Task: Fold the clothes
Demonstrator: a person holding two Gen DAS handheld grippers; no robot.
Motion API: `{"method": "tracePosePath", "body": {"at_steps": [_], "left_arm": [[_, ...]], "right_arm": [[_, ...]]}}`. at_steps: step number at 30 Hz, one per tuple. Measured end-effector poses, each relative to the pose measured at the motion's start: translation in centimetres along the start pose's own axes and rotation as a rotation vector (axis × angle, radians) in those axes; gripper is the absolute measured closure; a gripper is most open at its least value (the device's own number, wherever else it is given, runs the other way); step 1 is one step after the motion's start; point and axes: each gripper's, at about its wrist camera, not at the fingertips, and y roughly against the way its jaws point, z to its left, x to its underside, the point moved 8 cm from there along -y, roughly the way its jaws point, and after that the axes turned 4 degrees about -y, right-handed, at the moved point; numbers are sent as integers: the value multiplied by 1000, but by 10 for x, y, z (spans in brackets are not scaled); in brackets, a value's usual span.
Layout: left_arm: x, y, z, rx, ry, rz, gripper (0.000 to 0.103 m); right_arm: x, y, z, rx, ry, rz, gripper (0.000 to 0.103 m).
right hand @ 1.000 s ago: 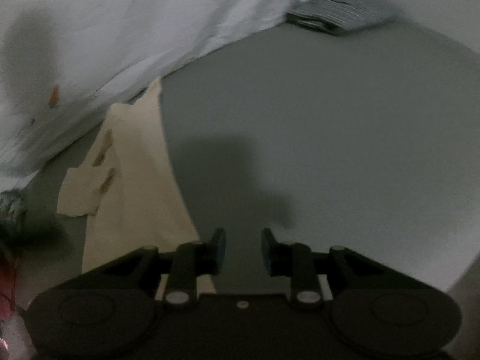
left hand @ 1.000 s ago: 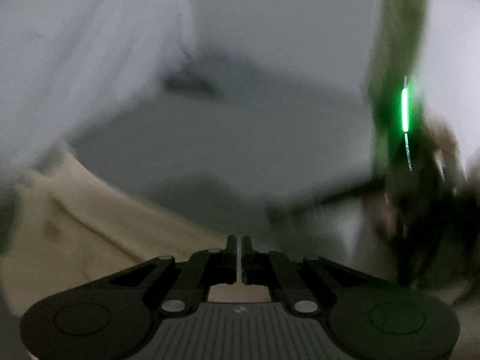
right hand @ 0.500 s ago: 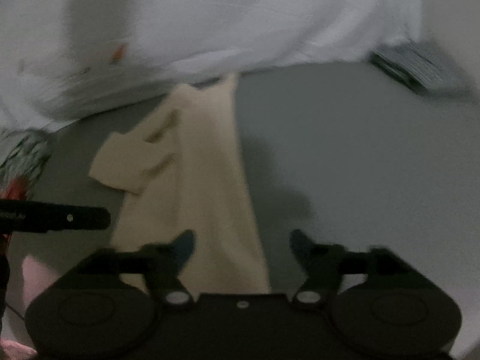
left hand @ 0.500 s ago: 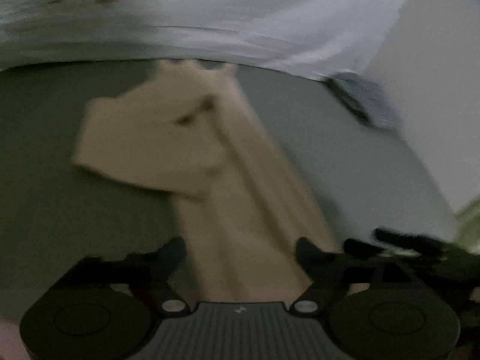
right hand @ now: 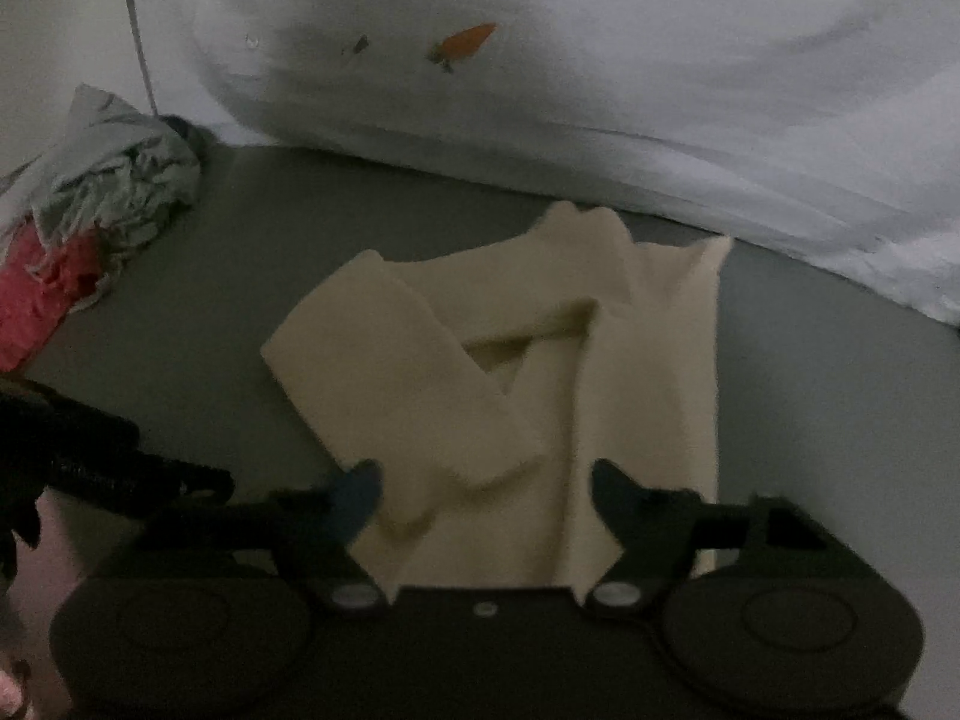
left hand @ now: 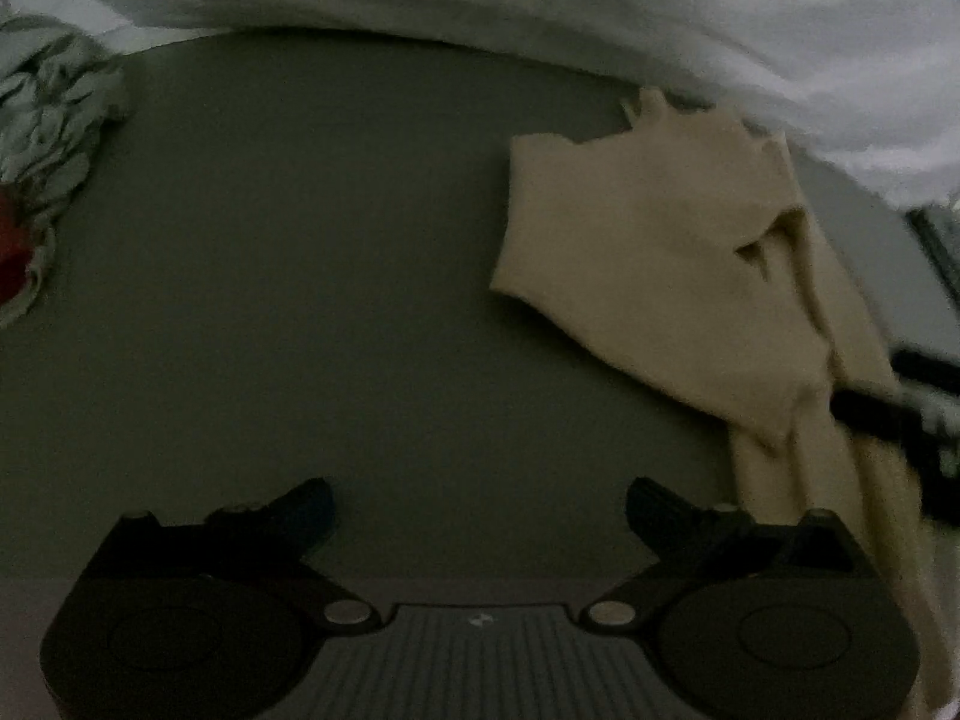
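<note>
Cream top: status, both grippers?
Left gripper open, empty. Right gripper open over cream top, partly folded, flat. Crumpled clothes pile off left, clear.

No readable text, label, brand or number is showing in either wrist view; only a small, illegible pale mark is sitting on the left tongs' (left hand: 480, 495) ribbed housing.

A flat grey bed surface (right hand: 828, 420) is seen. On it are laid a partly folded cream knit sweater (right hand: 648, 372), a crumpled grey-and-red clothes pile (right hand: 102, 210) far left, and white bedding (right hand: 600, 90) along the far edge.
</note>
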Motion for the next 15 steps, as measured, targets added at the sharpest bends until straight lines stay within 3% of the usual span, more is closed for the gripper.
{"method": "tracePosePath", "body": {"at_steps": [5,6,10,11,15], "left_arm": [[-6,-16,3,-22,-41,24,0],[-8,-19,3,-27,-49,29,0],[-10,-25,4,-40,-68,33,0],[-10,-27,3,-44,-72,30,0],[-10,-29,2,-45,-68,26,0]], "right_arm": [[-15,-37,-5,-9,-5,53,37],[-14,-44,-6,-8,-7,71,41],[-12,-57,-7,-32,-26,110,74],[-13,-55,-6,-37,-23,108,99],[-27,-16,-3,-73,-44,19,99]]}}
